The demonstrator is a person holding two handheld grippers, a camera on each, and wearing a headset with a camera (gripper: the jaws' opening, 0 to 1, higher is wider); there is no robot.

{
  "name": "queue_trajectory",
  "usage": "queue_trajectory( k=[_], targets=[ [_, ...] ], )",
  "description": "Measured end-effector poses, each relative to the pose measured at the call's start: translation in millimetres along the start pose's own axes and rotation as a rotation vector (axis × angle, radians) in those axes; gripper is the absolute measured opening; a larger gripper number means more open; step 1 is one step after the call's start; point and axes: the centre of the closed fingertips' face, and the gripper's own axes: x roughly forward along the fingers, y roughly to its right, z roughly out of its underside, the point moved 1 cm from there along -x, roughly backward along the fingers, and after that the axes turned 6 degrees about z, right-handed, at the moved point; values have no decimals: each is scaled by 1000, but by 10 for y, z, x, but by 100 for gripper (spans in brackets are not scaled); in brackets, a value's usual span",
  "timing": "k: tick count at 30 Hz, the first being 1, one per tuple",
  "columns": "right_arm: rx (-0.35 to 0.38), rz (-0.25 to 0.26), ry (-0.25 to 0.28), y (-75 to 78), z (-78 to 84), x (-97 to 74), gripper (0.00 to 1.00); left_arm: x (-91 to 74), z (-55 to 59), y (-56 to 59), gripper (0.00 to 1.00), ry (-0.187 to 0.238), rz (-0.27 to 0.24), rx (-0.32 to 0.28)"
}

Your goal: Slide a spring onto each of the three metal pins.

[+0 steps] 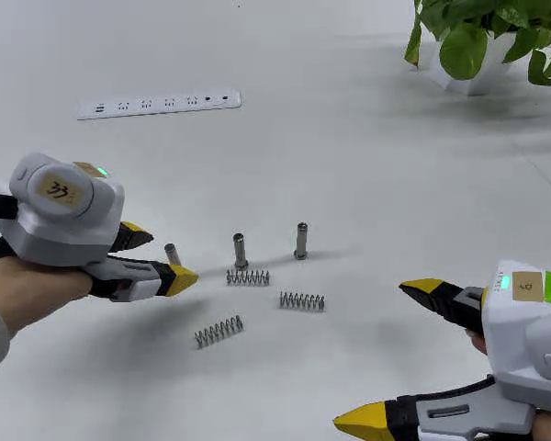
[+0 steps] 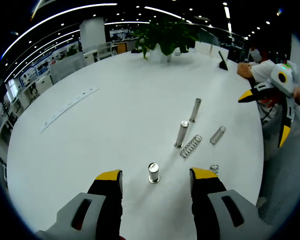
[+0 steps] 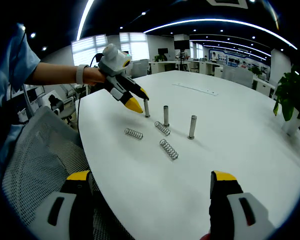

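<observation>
Across the white worktop (image 1: 349,138), three pins (image 1: 240,251) stand bare, with three springs (image 1: 302,300) loose beside them. Our left hand-held gripper (image 1: 169,258), wide and empty, straddles the leftmost pin (image 2: 153,172). Our right hand-held gripper (image 1: 387,355) hangs wide, well apart. A careless brush could topple that pin.

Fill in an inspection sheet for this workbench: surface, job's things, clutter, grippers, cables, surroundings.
Surface: white table, smooth and flat.
Job's things: three metal pins upright in a row, none carrying a spring; three springs lying loose beside them.
Clutter: power strip at the far side.
Grippers: left hand-held gripper open, jaws either side of the end pin; right hand-held gripper open, holding nothing.
Cables: nothing seen.
Surroundings: potted plant; mesh chair; open office behind.
</observation>
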Motion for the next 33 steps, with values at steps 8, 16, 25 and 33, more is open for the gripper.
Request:
queue_trajectory(
  k=[8,16,25,33],
  targets=[
    [-5,-7,-6,-9,14,12,99,-57,17,116,79,46,75,-15],
    [-8,-7,-10,-12,18,12,99,-133,-20,219,93,94,110,-30],
    [-14,-10,-12,-13,6,21,99,-283,16,324,100,134,136,-36],
    [-21,-15,-14,-24,5,39,99,-322,160,402,100,135,156,-71]
  ],
)
